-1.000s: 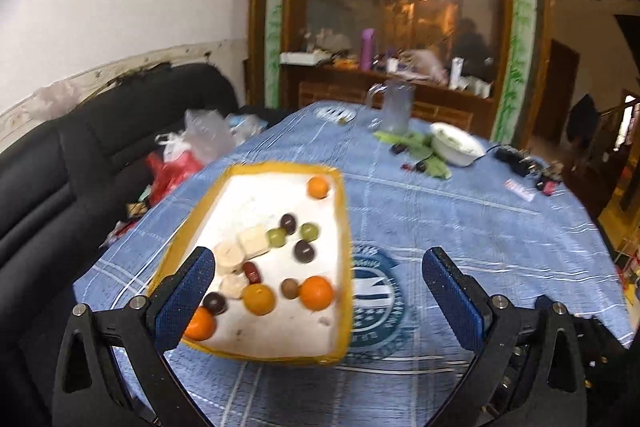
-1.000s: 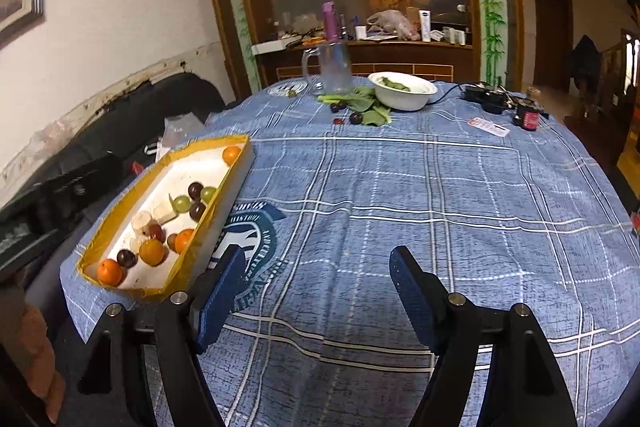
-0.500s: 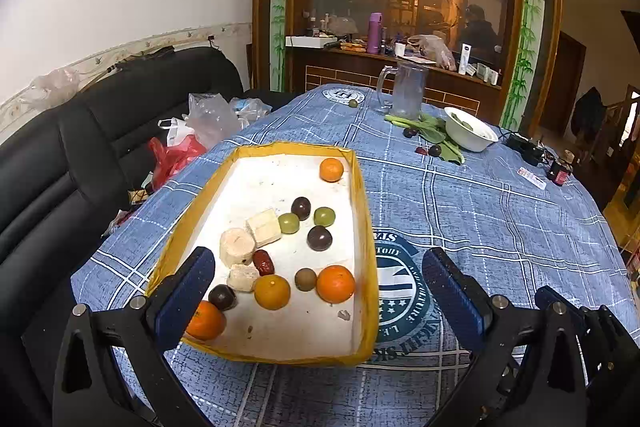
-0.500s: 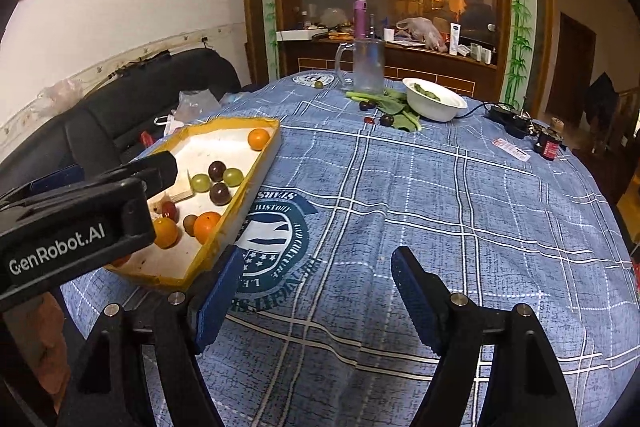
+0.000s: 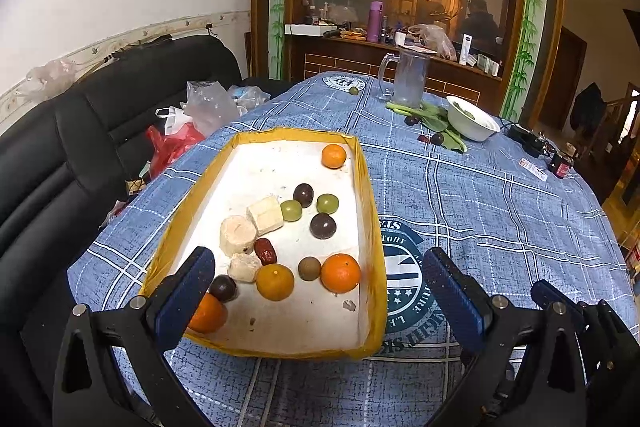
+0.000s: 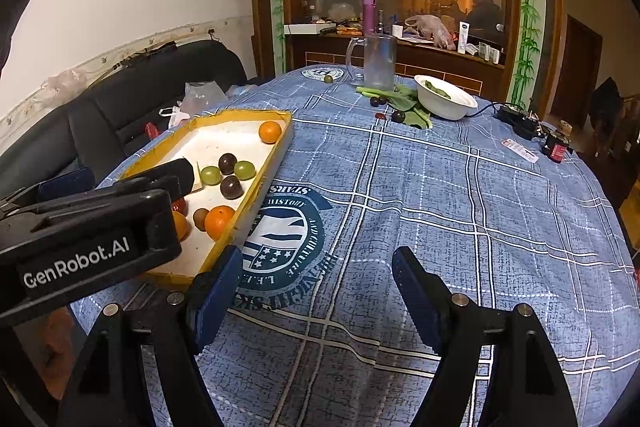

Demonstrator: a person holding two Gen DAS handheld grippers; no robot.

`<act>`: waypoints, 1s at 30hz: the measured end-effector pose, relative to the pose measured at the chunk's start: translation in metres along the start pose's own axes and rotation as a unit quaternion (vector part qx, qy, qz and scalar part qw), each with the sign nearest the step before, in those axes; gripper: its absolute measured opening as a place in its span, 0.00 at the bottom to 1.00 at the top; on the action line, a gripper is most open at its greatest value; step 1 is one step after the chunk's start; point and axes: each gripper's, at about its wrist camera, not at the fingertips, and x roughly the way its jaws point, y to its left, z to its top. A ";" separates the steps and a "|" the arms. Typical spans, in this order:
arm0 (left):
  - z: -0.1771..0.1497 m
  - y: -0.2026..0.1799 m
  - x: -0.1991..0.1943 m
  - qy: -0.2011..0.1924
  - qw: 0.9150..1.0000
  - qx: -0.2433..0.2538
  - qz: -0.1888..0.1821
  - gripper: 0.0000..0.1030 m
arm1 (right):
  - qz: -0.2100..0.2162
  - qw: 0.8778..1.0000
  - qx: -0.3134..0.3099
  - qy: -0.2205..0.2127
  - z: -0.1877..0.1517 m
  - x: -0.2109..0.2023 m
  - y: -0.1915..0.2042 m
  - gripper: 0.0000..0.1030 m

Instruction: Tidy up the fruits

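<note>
A shallow yellow-rimmed tray with a white floor lies on the blue checked tablecloth. Inside it are several oranges, green grapes, dark plums, a red date and pale fruit chunks. My left gripper hangs open over the tray's near end with nothing between its fingers; in the right wrist view its black body covers the tray's near left part. My right gripper stands open above the tablecloth emblem, right of the tray, holding nothing.
At the table's far side stand a glass jug, a white bowl with greens, leafy stalks with loose dark plums and one green fruit. A black power strip lies far right. A black sofa with plastic bags flanks the left.
Both views have tilted a little so the tray sits nearer and larger. The left gripper's body has slid further into the right wrist view. Both grippers stay open.
</note>
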 end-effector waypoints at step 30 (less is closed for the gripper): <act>-0.001 0.012 0.016 0.035 0.999 -0.012 -0.007 1.00 | 0.007 1.000 -0.015 0.024 0.003 0.015 0.021 0.80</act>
